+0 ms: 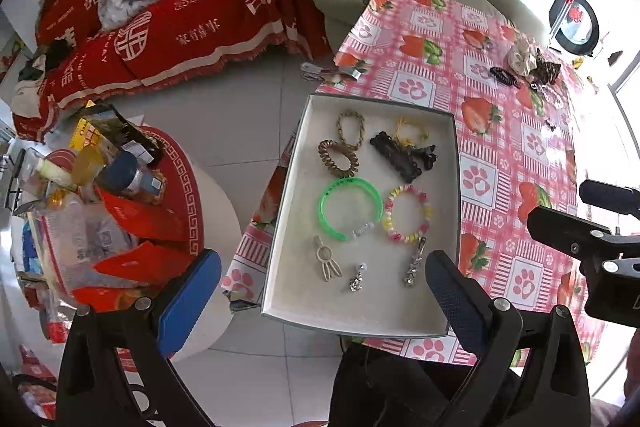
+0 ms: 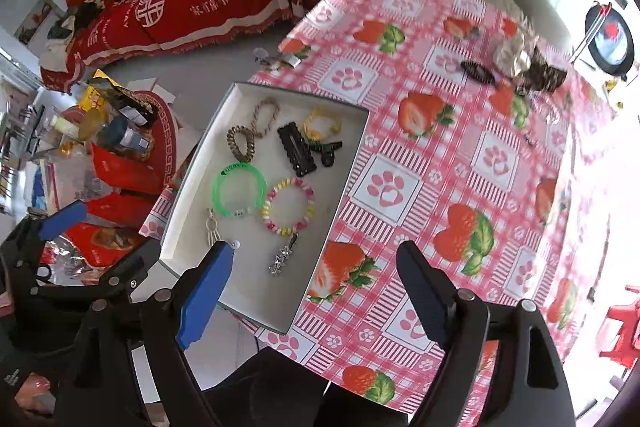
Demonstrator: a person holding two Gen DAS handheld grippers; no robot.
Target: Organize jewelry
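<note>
Both grippers, left (image 1: pixel 324 291) and right (image 2: pixel 316 291), were held wide open and empty above the near edge of the tray (image 1: pixel 400 327). The tray held a green bangle (image 1: pixel 350 207), a beaded bracelet (image 1: pixel 406 213), coil ties and a black clip (image 1: pixel 396 155). Farther off, scrunchies (image 1: pixel 524 57) lay loose on the tablecloth (image 1: pixel 500 155).

Both grippers are showing black plastic arms fastened with round silver screws. The left gripper (image 1: pixel 320 291) and right gripper (image 2: pixel 316 291) are each wearing one bright blue pad and one dark navy, dimpled pad.
</note>
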